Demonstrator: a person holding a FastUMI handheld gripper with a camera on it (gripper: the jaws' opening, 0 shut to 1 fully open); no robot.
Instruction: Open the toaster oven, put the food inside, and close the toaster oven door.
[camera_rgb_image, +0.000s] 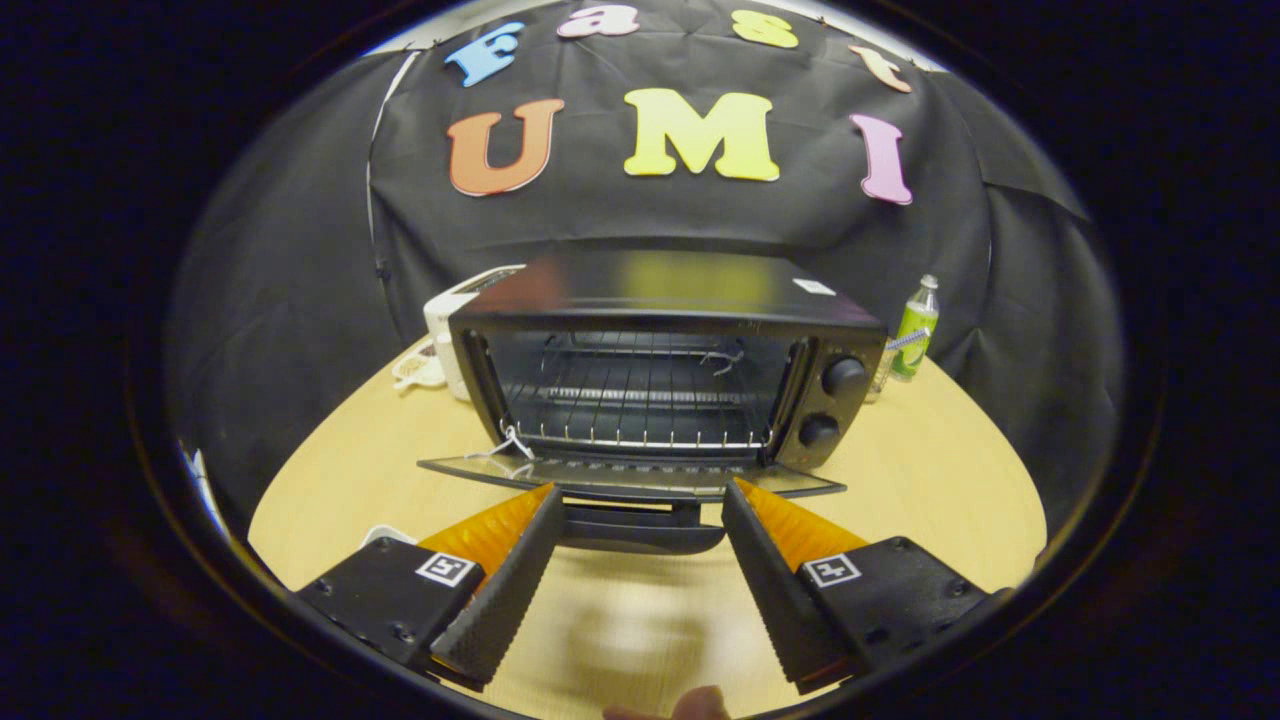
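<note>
I see the oven (660, 370) on the surface (930, 470), door (630, 478) dropped flat, handle just ahead of my tongs (637, 495), spread and empty. Opening looks done; next I must fetch food, not visible near the oven.

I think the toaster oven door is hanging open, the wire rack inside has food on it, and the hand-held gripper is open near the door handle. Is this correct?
Not quite. The wire rack inside the toaster oven is bare; no food lies on it, as the gripper view shows. The rest holds: the door hangs open, and the hand-held gripper is open, its fingers on either side of the door handle.
</note>
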